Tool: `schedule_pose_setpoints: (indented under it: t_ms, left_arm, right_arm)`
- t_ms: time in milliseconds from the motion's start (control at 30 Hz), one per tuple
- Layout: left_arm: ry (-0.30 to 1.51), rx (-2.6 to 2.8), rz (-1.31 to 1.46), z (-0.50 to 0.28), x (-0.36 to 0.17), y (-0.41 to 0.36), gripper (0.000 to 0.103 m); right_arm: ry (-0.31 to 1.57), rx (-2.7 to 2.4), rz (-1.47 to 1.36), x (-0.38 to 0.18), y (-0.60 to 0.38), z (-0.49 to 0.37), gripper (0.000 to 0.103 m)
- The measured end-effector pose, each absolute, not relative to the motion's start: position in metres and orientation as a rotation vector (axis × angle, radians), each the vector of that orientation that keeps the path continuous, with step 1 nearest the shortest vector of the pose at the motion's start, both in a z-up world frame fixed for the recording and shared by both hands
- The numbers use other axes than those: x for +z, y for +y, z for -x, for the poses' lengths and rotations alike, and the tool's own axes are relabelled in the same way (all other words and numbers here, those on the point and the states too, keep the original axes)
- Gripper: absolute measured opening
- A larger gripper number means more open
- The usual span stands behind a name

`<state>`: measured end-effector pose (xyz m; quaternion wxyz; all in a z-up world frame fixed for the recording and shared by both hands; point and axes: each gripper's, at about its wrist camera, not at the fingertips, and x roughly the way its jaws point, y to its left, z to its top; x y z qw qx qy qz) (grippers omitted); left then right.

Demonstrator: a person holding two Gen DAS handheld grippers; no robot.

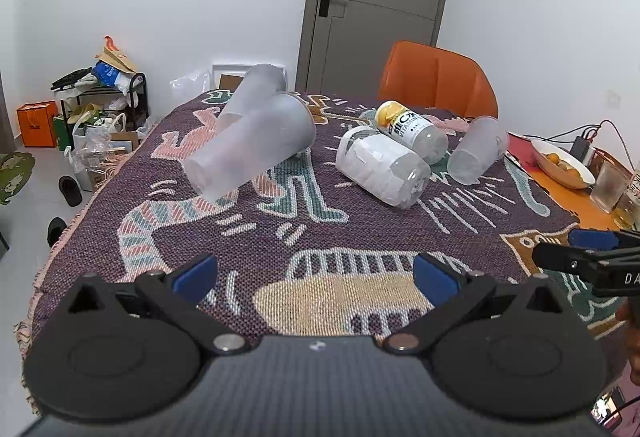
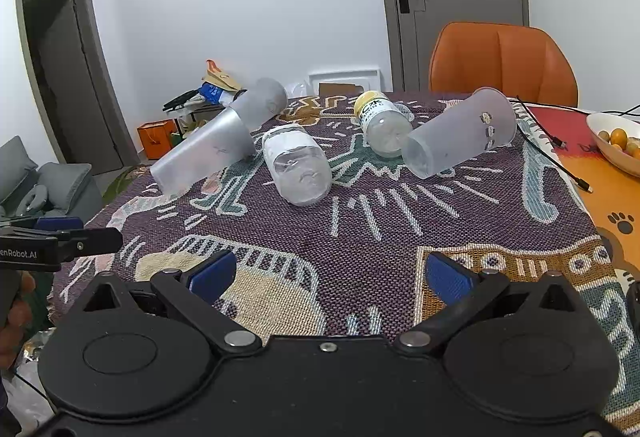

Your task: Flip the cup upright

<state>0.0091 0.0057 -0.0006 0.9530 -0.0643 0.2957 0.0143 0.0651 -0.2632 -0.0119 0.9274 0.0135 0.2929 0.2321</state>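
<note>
Three frosted plastic cups lie on their sides on the patterned cloth. One large cup (image 1: pixel 252 147) (image 2: pixel 204 153) lies at the left, with a second cup (image 1: pixel 256 89) (image 2: pixel 262 101) behind it. A third cup (image 1: pixel 478 149) (image 2: pixel 460 131) lies at the right. My left gripper (image 1: pixel 316 275) is open and empty, well short of the cups. My right gripper (image 2: pixel 332 273) is open and empty, also near the front of the table. Each gripper shows at the other view's edge: the right gripper (image 1: pixel 580 253) and the left gripper (image 2: pixel 60 237).
Two clear plastic bottles lie on their sides mid-table: a white-labelled one (image 1: pixel 382 165) (image 2: pixel 298 167) and a yellow-capped one (image 1: pixel 412 129) (image 2: pixel 380 121). An orange chair (image 1: pixel 438 81) (image 2: pixel 502 61) stands behind. A bowl of fruit (image 1: pixel 562 163) (image 2: pixel 616 143), glasses (image 1: pixel 610 185) and cables (image 2: pixel 556 153) sit at right.
</note>
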Motion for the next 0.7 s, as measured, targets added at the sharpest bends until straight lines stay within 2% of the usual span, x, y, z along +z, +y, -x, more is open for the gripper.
schedule_pose_setpoints:
  t_ms: [700]
  left_arm:
    - [0.616,0.095,0.217,-0.072,-0.024,0.033,0.101]
  right_arm:
    - [0.623,0.59,0.094,-0.022,-0.217,-0.141,0.103]
